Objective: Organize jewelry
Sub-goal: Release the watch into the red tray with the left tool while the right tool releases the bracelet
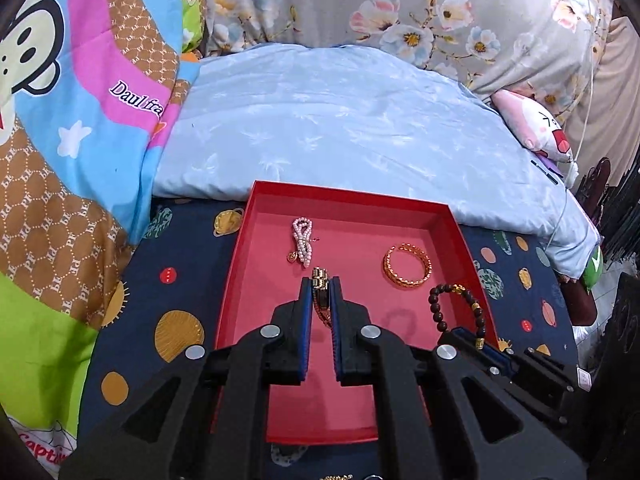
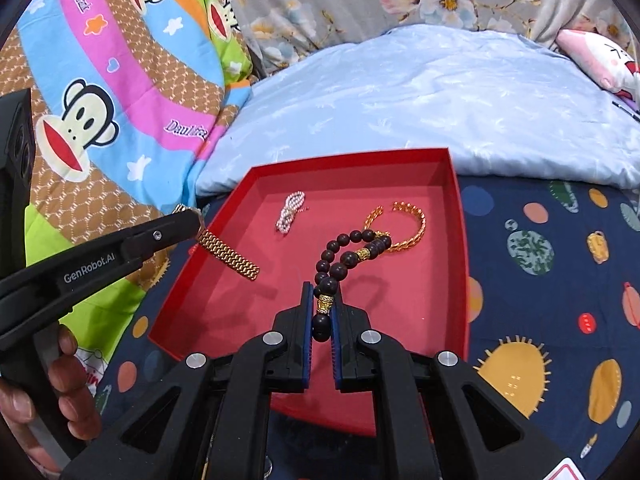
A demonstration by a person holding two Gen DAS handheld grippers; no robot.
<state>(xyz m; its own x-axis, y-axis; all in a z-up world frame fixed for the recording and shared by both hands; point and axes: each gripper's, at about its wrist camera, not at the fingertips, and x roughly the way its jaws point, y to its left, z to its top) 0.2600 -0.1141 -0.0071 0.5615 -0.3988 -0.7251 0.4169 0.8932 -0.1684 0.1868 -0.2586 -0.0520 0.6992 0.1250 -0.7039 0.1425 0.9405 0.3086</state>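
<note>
A red tray [image 1: 472,248] [image 2: 456,208] lies on the dark planet-print sheet. In it lie a pearl bracelet [image 1: 302,242] [image 2: 290,212] and a gold cuff bangle [image 1: 408,266] [image 2: 412,224]. My left gripper [image 1: 321,284] is shut on a gold link watch band [image 1: 321,292] [image 2: 230,254], held above the tray's left part; in the right wrist view it [image 2: 192,216] enters from the left. My right gripper [image 2: 322,296] is shut on a dark wooden bead bracelet [image 2: 344,258] [image 1: 444,300], held over the tray's near right part.
A light blue quilt [image 1: 340,120] [image 2: 440,92] lies behind the tray. A colourful monkey-print blanket [image 1: 72,120] [image 2: 120,100] is piled at the left. A pink plush toy [image 1: 536,128] [image 2: 600,60] lies at the far right. The person's hand [image 2: 48,396] holds the left gripper.
</note>
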